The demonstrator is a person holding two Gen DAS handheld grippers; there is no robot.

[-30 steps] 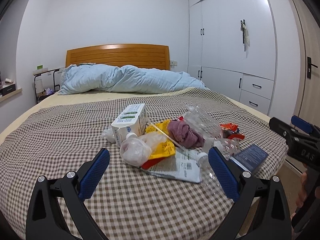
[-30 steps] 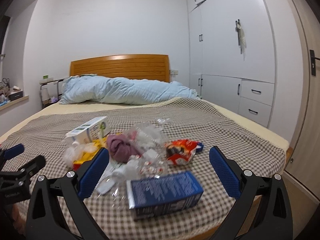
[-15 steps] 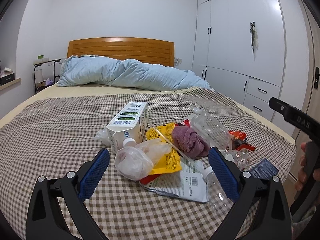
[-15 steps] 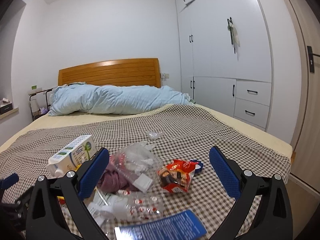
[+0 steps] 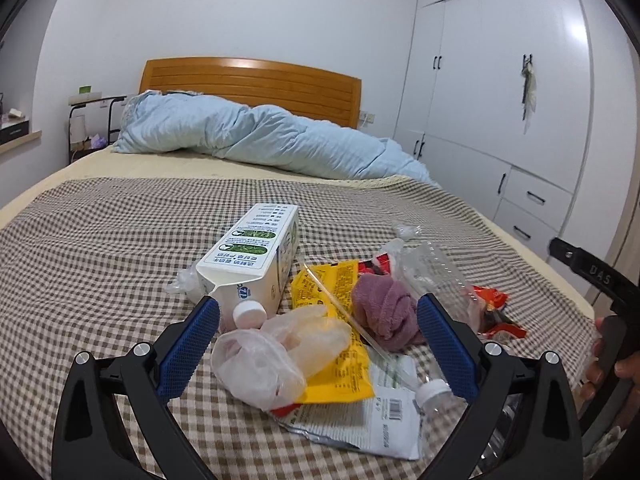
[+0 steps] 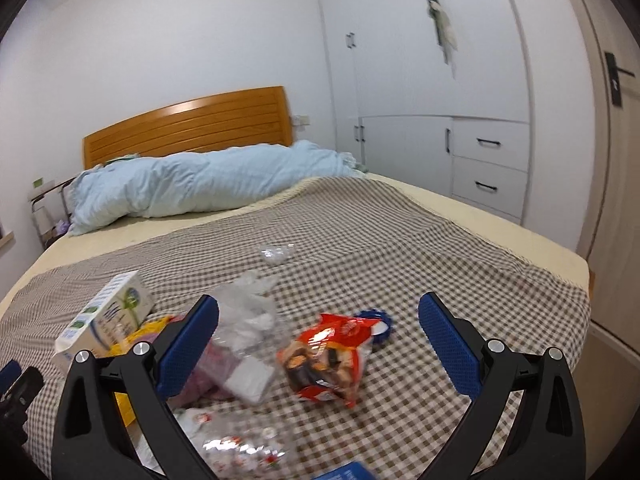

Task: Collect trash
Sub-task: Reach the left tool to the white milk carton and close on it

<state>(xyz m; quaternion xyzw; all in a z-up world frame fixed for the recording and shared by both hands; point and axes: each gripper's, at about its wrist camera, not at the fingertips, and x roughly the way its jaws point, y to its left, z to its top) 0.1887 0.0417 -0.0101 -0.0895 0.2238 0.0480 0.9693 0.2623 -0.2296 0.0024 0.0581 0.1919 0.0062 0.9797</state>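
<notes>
A heap of trash lies on the checked bedspread. My left gripper [image 5: 318,336] is open above a crumpled clear plastic bag [image 5: 276,354], with a white milk carton [image 5: 252,262] lying just beyond it. A yellow wrapper [image 5: 340,344], a purple cloth [image 5: 386,312] and a clear bottle [image 5: 430,270] lie to the right. My right gripper [image 6: 318,340] is open over a red snack packet [image 6: 326,356]. Clear plastic wrap [image 6: 248,344] lies left of the packet and a blue-rimmed lid [image 6: 378,322] behind it. Nothing is held.
A light blue duvet [image 5: 260,140] lies bunched across the bed under a wooden headboard [image 5: 256,82]. White wardrobes with drawers [image 6: 488,160] line the right wall. A hand [image 5: 616,376] holds the other gripper's handle at the left wrist view's right edge. The bed's edge [image 6: 576,304] is to the right.
Both grippers have moved forward over the bed toward the trash heap, still open. The blue box has slid almost out of the bottom of the right wrist view.
</notes>
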